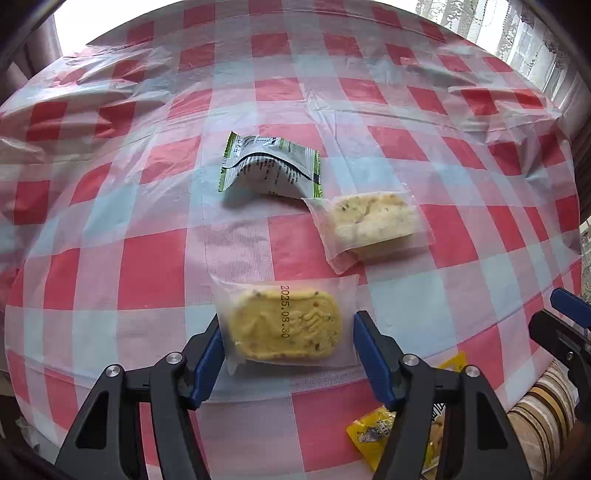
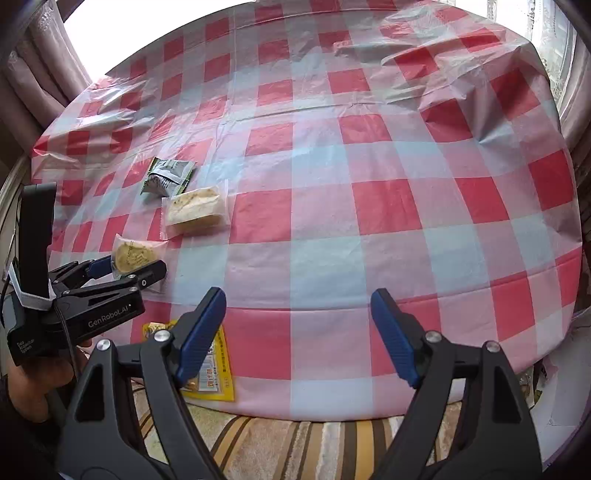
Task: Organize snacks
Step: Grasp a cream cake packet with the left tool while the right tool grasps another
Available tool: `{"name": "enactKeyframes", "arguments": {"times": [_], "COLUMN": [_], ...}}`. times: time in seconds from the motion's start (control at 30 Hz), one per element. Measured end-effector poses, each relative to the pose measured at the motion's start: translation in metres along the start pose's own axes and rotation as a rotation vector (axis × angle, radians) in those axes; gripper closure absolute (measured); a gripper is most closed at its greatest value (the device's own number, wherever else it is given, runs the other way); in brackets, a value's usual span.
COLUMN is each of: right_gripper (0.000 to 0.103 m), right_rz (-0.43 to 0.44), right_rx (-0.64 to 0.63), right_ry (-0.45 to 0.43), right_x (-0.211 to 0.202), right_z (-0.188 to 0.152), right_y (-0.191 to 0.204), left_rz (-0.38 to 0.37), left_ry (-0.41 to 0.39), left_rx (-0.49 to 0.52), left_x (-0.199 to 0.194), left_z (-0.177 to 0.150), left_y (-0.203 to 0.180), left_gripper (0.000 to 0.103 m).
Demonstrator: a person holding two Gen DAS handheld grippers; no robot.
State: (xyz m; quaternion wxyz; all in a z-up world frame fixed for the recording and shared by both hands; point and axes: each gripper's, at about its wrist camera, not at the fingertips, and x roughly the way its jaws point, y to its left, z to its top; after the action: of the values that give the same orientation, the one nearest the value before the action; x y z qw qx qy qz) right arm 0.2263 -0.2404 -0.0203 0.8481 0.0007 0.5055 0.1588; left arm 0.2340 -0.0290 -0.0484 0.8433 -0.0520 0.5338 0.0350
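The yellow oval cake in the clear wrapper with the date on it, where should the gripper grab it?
Grip the yellow oval cake in its clear wrapper across its two short ends, coming in low from the near table edge. It lies flat with its long side across the open left gripper, whose blue fingers already sit at either end. Pinching the firm cake should likely hold better than the thin wrapper flaps.

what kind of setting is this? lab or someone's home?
Likely a home: a table under a red checked plastic tablecloth, lace curtains at a window, and a striped cushion at the table's near edge.
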Motion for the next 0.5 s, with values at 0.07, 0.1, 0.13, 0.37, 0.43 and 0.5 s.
{"name": "enactKeyframes", "arguments": {"times": [0.07, 0.1, 0.13, 0.37, 0.43, 0.5], "right_gripper": [0.019, 0.019, 0.019, 0.018, 0.017, 0.017], "right_rz": [0.016, 0.02, 0.022, 0.028, 0.03, 0.028], "right_rx": [0.006, 0.004, 0.001, -0.023, -0.03, -0.044], "right_ry": [0.0, 0.0, 0.005, -0.006, -0.005, -0.012], "right_x": [0.006, 0.009, 0.013, 0.035, 0.041, 0.047], "right_z": [0.005, 0.008, 0.01, 0.027, 0.031, 0.035], "right_y": [0.008, 0.012, 0.017, 0.044, 0.051, 0.061], "left_rz": [-0.021, -0.026, -0.028, -0.036, -0.041, -0.046], "left_ry": [-0.011, -0.014, -0.017, -0.044, -0.055, -0.066], "left_rx": [-0.023, -0.032, -0.04, -0.115, -0.157, -0.2], "left_x": [-0.004, -0.005, -0.005, -0.008, -0.009, -0.01], "left_z": [-0.003, -0.004, -0.004, -0.008, -0.01, -0.011], "left_y": [0.009, 0.012, 0.013, 0.032, 0.04, 0.049], "left_gripper": [0.042, 0.043, 0.043, 0.044, 0.044, 0.044]}}
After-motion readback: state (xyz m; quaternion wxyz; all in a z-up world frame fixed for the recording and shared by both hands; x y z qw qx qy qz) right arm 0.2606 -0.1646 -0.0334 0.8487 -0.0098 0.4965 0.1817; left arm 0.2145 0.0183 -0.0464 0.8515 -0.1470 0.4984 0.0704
